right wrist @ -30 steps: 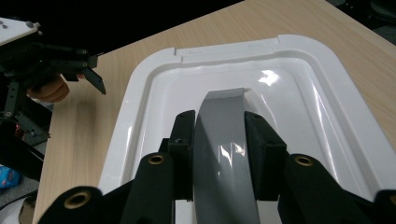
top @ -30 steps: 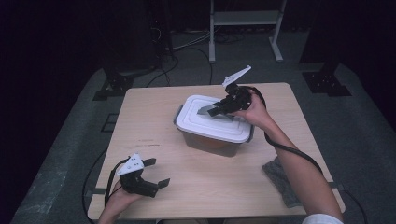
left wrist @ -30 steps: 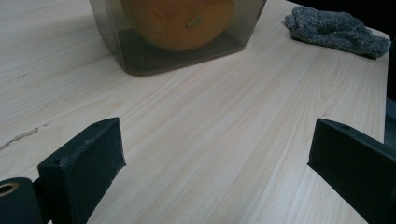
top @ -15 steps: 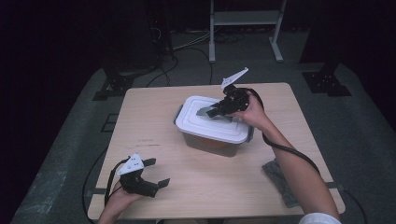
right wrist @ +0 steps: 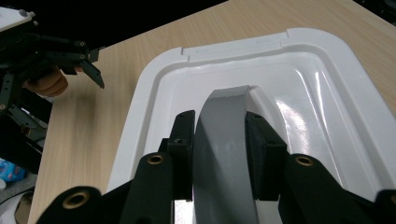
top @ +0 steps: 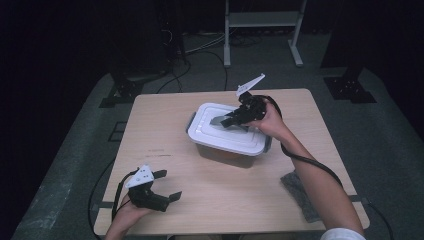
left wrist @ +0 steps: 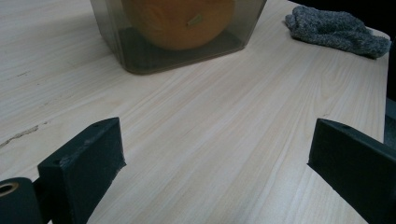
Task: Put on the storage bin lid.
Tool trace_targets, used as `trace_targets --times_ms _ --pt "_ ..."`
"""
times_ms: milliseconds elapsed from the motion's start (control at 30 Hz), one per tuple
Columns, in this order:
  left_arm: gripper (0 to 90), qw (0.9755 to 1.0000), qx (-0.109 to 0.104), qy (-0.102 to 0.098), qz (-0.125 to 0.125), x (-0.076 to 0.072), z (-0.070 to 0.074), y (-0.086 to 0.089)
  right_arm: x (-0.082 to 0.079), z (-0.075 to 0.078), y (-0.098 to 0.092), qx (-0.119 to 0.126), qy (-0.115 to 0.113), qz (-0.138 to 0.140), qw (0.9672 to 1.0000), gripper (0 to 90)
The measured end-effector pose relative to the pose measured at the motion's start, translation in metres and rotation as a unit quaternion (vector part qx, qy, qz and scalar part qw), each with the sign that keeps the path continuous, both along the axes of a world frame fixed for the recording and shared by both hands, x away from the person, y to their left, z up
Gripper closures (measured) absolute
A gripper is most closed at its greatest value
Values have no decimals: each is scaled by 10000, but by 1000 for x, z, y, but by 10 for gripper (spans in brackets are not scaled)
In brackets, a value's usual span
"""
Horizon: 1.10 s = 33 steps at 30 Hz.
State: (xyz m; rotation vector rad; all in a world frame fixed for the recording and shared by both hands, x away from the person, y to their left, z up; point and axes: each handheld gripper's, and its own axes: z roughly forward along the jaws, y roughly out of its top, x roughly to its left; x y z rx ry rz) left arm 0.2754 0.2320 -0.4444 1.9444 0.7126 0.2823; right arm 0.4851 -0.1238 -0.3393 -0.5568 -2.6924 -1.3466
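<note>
A clear tub point(top: 227, 150) stands mid-table with a white lid point(top: 210, 135) on it. An orange round thing point(left wrist: 180, 18) shows through the tub's wall point(left wrist: 140, 51). My right gripper point(top: 227, 121) reaches over the lid from the right. Its jaws are shut on the lid's grey handle point(right wrist: 224, 140), one pad on each side, above the white lid point(right wrist: 327, 93). My left gripper point(top: 171, 184) rests near the table's front left, open, with bare wood between its jaws point(left wrist: 217, 149). It also shows far off in the right gripper view point(right wrist: 95, 67).
A grey knitted cloth point(top: 300, 195) lies at the table's front right, also seen in the left gripper view point(left wrist: 336, 28). The wooden table point(top: 165, 135) has bare room left of the tub. Stands and cables sit on the dark floor behind.
</note>
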Motion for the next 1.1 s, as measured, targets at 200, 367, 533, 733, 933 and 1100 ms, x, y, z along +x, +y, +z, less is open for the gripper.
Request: trace_targets --times_ms 200,367,533,733,933,1100 --pt "27 10000 5 -3 9 -1 0 1 0 0 -1 5 71 18 10000 632" --pt "27 10000 -7 -22 41 -3 0 2 0 3 -3 64 129 18 9999 578" --pt "27 10000 -2 -13 59 -4 0 3 -1 6 -9 119 99 -57 9999 510" --pt "26 10000 -2 -25 39 -2 0 2 -5 12 -21 229 41 -150 9996 475" --pt "27 10000 -13 -11 -3 -1 0 0 -14 19 -38 330 4 -250 9991 458" --pt "27 10000 16 11 -23 -2 -1 -1 -23 23 -54 434 -21 -345 9985 454"
